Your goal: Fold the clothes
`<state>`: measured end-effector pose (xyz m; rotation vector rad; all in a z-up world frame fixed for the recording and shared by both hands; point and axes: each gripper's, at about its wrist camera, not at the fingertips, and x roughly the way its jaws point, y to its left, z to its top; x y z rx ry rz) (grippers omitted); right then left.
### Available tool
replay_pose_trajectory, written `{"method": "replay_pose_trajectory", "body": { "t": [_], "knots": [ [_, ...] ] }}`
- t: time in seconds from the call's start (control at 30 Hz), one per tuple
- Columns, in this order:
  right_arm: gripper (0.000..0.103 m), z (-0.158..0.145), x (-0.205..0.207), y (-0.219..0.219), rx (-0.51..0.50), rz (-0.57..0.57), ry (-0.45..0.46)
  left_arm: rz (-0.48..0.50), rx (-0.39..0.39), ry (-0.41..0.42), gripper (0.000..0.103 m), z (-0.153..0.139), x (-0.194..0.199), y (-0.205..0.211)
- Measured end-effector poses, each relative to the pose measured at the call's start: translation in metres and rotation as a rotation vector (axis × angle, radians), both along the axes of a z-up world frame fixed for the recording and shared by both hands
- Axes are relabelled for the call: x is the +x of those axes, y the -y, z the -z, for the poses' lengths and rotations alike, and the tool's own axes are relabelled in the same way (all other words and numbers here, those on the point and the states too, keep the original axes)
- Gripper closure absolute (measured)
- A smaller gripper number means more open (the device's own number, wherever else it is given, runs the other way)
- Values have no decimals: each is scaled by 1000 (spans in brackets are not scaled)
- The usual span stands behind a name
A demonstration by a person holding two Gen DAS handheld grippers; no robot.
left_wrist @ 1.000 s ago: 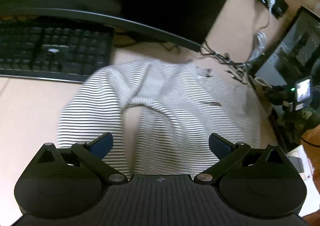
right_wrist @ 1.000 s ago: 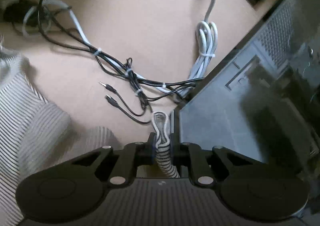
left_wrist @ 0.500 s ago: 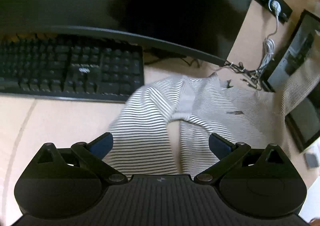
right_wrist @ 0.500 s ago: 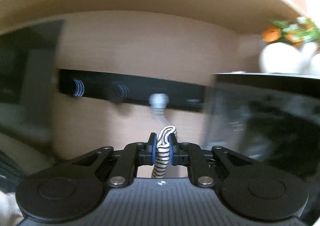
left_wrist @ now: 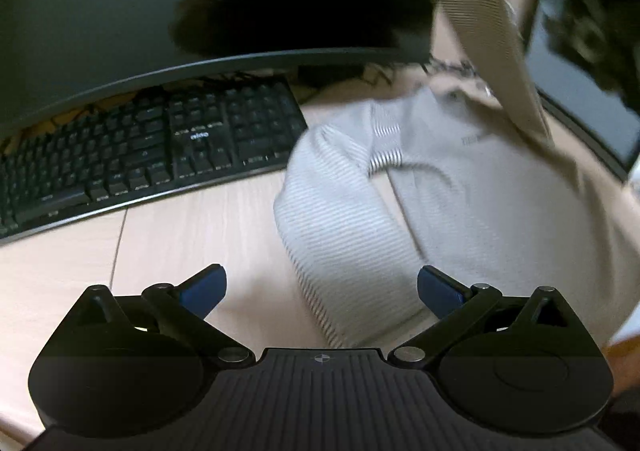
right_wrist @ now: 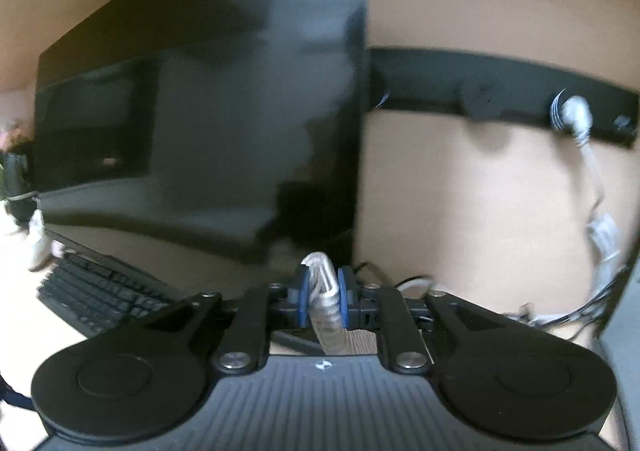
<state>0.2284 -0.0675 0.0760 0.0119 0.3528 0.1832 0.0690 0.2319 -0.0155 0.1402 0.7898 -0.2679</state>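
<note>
**Observer:** Where's the garment?

**Me:** The grey-and-white thin-striped knit top [left_wrist: 460,203] is mostly heaped on the pale wood-grain desk [left_wrist: 192,227], just right of the black mechanical keyboard [left_wrist: 132,155]. One long striped strip, a sleeve by my guess, rises from the heap to the upper right corner of the left view.

**Observer:** Your claws?

**Me:** My right gripper [right_wrist: 323,297] is clamped on a folded bunch of that striped fabric; a loop pokes up between the blue pads [right_wrist: 303,301]. It is raised, facing the dark monitor screen [right_wrist: 220,131] and the black wall power strip [right_wrist: 500,95]. My left gripper [left_wrist: 320,287] is spread wide and holds nothing, low over the desk at the heap's near edge.

**Observer:** Risks?

**Me:** Several, as I judge it.
- The body is anchored only by its own weight, so carrying the sleeve across could drag the whole heap and ruin any crease.
- The fabric hangs near the tangled cables [right_wrist: 568,311] at the desk's back; a low sweep could snag them.
- The heap touches or nearly touches the keyboard; I cannot tell which. A tug leftward may ride cloth over the keys.
- The views are motion-blurred, so placement may be sloppy at this pace.
</note>
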Motion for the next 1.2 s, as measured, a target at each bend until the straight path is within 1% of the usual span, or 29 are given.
{"method": "replay_pose_trajectory", "body": {
  "t": [0.03,0.07,0.1,0.13,0.17,0.23,0.3,0.37,0.4,0.47,0.53,0.57,0.6,0.63,0.67,0.73,0.8,0.83,0.97,1.03,1.07,1.1,1.13,1.17,1.2],
  "knots": [
    [85,6,4,-10,9,-22,-11,24,26,4,0,2,-4,1],
    [84,6,0,-10,11,-17,-8,50,50,9,0,4,-7,2],
    [81,6,-5,-10,11,-10,-4,76,73,14,0,6,-10,3],
    [76,6,-10,-10,11,-3,0,100,85,18,0,8,-12,5],
    [74,6,-16,-9,12,5,4,122,93,23,0,9,-13,6],
    [67,5,-26,-9,13,19,11,160,112,33,0,14,-15,10],
    [63,5,-36,-8,13,33,19,191,144,57,0,20,-14,15],
    [60,13,-46,1,21,51,-15,221,179,82,0,26,-12,20],
    [57,18,-51,5,24,53,-40,244,200,91,0,29,-12,24],
    [55,32,-64,11,27,51,-100,295,237,105,3,34,-11,30],
    [55,52,-79,11,40,36,-189,327,269,123,20,39,-8,36],
    [55,63,-86,7,57,17,-235,326,272,126,44,39,-5,37],
    [55,73,-94,2,74,-4,-282,319,269,126,72,39,0,37],
    [55,83,-101,-2,91,-25,-329,295,232,116,82,35,6,35],
    [55,89,-104,-9,118,-53,-358,264,179,102,89,29,12,31],
    [55,98,-108,-22,174,-112,-413,225,48,70,91,14,22,22],
    [55,101,-106,-37,215,-160,-432,191,-88,37,93,-3,31,13],
    [55,101,-101,-42,227,-172,-434,179,-129,25,93,-8,34,11],
    [53,99,-81,-62,277,-223,-443,126,-238,-15,93,-23,40,9],
    [54,99,-71,-72,302,-249,-447,85,-301,-17,96,-29,43,4],
    [55,98,-66,-77,314,-261,-449,62,-336,-12,96,-32,45,0],
    [72,98,-61,-82,326,-274,-451,35,-369,-1,94,-36,46,-4],
    [97,89,-58,-75,307,-264,-425,8,-400,14,90,-40,46,-8],
    [99,80,-54,-67,285,-251,-396,-19,-431,29,79,-43,47,-12],
    [99,70,-51,-58,263,-239,-366,-54,-466,49,56,-48,47,-17]
  ]
}}
